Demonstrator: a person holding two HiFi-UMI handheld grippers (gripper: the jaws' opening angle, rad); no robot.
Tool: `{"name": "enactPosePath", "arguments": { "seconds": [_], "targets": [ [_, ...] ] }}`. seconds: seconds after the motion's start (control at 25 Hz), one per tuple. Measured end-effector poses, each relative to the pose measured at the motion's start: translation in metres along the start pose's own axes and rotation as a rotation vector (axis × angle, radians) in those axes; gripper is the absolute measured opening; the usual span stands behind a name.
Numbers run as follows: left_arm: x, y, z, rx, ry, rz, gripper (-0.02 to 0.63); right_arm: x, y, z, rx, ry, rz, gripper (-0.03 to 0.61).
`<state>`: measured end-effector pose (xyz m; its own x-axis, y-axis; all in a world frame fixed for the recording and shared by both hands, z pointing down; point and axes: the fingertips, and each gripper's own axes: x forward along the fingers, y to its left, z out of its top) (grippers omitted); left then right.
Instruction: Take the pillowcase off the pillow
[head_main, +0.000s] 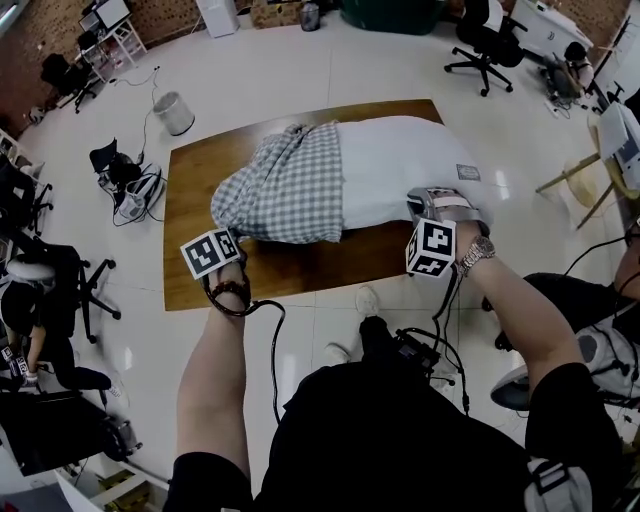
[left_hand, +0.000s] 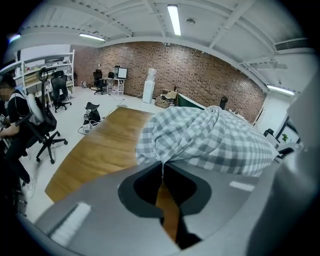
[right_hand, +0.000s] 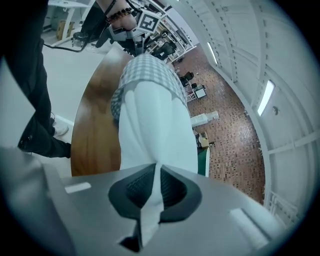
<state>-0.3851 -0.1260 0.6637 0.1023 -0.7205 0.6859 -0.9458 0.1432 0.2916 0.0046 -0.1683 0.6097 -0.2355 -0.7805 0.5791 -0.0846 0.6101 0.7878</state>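
The pillow (head_main: 400, 165) lay on the table (head_main: 195, 280) with its long axis running along the table's length, left to right in the head view. The checked pillowcase (head_main: 290, 185) covered only the half toward the table's left end. The half toward the right end was bare white.

The left gripper (left_hand: 161, 164) was clamped shut on a fold of the pillowcase at the corner nearest the table's front-left, with checked cloth pinched between its jaws. The right gripper (right_hand: 154, 170) was closed on white pillow fabric at the corner nearest the table's front-right, and a strip of that fabric ran down between its pads.

The two grips sat at opposite ends of the long axis, both along the table's front edge. Judging by this, the pillowcase would come off toward the table's left end, straight away from the right gripper, which served as the anchor. About half the pillow looked left to clear.
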Motion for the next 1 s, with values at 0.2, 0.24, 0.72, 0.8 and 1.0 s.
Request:
{"name": "enactPosePath", "arguments": {
  "seconds": [0.2,0.24,0.72,0.8,1.0],
  "targets": [
    [-0.001,-0.002,-0.010,0.000,0.010,-0.013,0.017,-0.006,0.012,-0.001,0.013,-0.011,0.021,0.014],
    [-0.002,-0.004,-0.012,-0.002,0.011,-0.028,0.018,-0.007,0.015,0.000,0.018,-0.014,0.029,0.018],
    [-0.043,-0.009,0.012,0.061,-0.113,-0.029,0.060,-0.048,0.025,0.010,0.069,-0.094,0.174,0.221],
    [-0.049,-0.019,0.016,0.082,-0.124,-0.046,0.063,-0.059,0.019,0.016,0.083,-0.116,0.176,0.221],
    [-0.058,-0.047,0.033,0.152,-0.143,-0.092,0.061,-0.067,-0.003,0.024,0.096,-0.126,0.150,0.221]
  ]
}}
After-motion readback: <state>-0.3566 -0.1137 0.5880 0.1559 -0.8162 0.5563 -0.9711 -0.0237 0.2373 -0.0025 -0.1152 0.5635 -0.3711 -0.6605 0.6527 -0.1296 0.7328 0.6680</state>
